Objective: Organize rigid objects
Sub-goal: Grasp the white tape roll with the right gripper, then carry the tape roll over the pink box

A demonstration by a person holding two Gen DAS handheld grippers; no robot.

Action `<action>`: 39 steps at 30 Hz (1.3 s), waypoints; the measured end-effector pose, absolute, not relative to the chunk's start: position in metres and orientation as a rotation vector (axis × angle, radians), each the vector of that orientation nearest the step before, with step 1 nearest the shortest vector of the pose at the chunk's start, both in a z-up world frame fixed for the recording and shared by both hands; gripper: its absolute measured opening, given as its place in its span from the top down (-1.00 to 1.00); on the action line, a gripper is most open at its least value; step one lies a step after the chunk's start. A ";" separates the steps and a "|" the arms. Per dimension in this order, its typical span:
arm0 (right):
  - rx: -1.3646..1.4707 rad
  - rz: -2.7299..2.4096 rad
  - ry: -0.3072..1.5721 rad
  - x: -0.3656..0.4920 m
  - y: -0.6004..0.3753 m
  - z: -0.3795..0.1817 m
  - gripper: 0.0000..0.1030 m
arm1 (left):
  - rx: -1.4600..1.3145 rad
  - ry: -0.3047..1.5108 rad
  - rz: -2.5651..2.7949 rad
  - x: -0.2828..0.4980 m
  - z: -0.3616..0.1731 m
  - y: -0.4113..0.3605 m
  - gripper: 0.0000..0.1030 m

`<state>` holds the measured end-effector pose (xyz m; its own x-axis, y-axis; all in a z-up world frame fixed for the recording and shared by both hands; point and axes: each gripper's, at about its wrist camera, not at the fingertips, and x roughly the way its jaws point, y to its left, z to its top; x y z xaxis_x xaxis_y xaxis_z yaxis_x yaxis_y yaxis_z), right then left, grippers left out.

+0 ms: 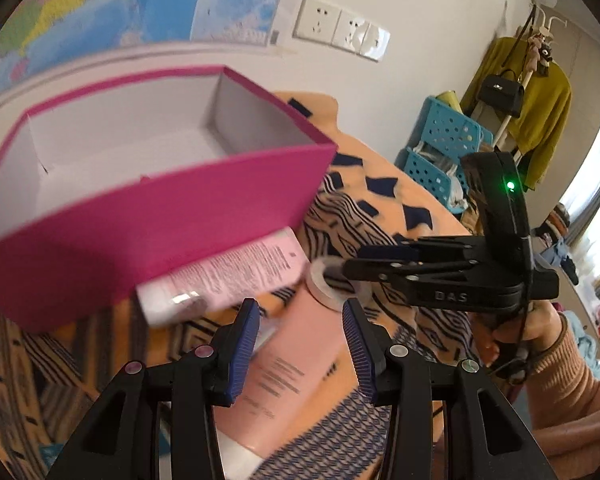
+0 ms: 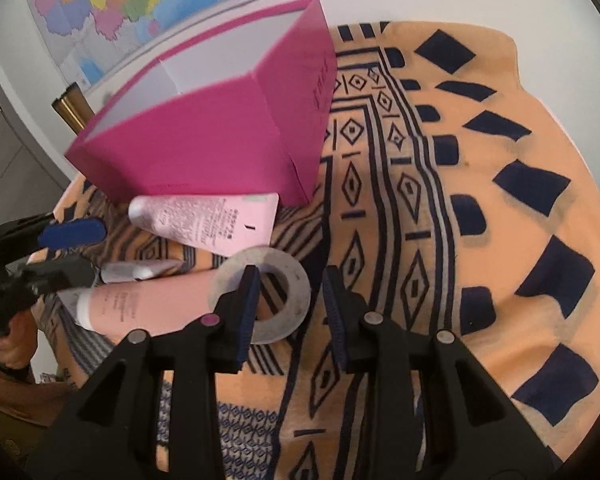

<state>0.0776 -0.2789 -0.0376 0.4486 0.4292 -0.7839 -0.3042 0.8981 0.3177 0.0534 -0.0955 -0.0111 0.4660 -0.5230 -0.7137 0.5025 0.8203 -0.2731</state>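
Note:
An open magenta box point(image 1: 152, 216) point(image 2: 204, 136) with a white, empty inside stands on the patterned orange cloth point(image 2: 480, 184). A pale pink printed tube point(image 1: 228, 276) point(image 2: 208, 220) lies against its front. Nearer me lies a salmon tube point(image 1: 292, 364) point(image 2: 148, 304), with a white tape roll point(image 1: 320, 284) point(image 2: 296, 300) at its end. My left gripper point(image 1: 300, 312) is open above the salmon tube, pads clear of it. My right gripper point(image 2: 291, 280) point(image 1: 354, 262) is open and straddles the roll's near wall, one finger over the hole.
A small whitish item point(image 2: 132, 270) lies beside the salmon tube. A brass cylinder point(image 2: 70, 108) stands behind the box by the wall map point(image 2: 112, 0). Blue plastic crates point(image 1: 440, 148) and a rack of clothes point(image 1: 540, 104) stand off to the right. A sleeved hand point(image 1: 540, 328) holds the right gripper.

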 end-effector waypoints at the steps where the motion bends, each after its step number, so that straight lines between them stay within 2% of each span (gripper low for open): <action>1: 0.132 0.452 1.014 0.078 -0.278 -0.040 0.33 | -0.024 0.891 -0.633 0.052 -0.013 -0.098 0.15; 14: 0.056 0.451 1.013 0.077 -0.267 -0.044 0.33 | -0.021 0.929 -0.652 0.052 -0.024 -0.118 0.15; 19: 0.025 0.448 1.013 0.076 -0.263 -0.044 0.61 | -0.032 0.945 -0.661 0.054 -0.028 -0.121 0.18; 21: 0.014 0.436 1.010 0.077 -0.263 -0.044 0.66 | -0.032 0.953 -0.657 0.056 -0.029 -0.122 0.18; 31: 0.052 0.429 0.970 0.067 -0.269 -0.031 0.68 | -0.049 0.965 -0.692 0.055 -0.031 -0.126 0.20; 34: 0.055 0.436 0.946 0.063 -0.268 -0.022 0.69 | -0.057 0.962 -0.703 0.056 -0.030 -0.127 0.30; 39: 0.049 0.456 0.906 0.057 -0.261 -0.006 0.69 | -0.074 0.947 -0.720 0.054 -0.022 -0.124 0.34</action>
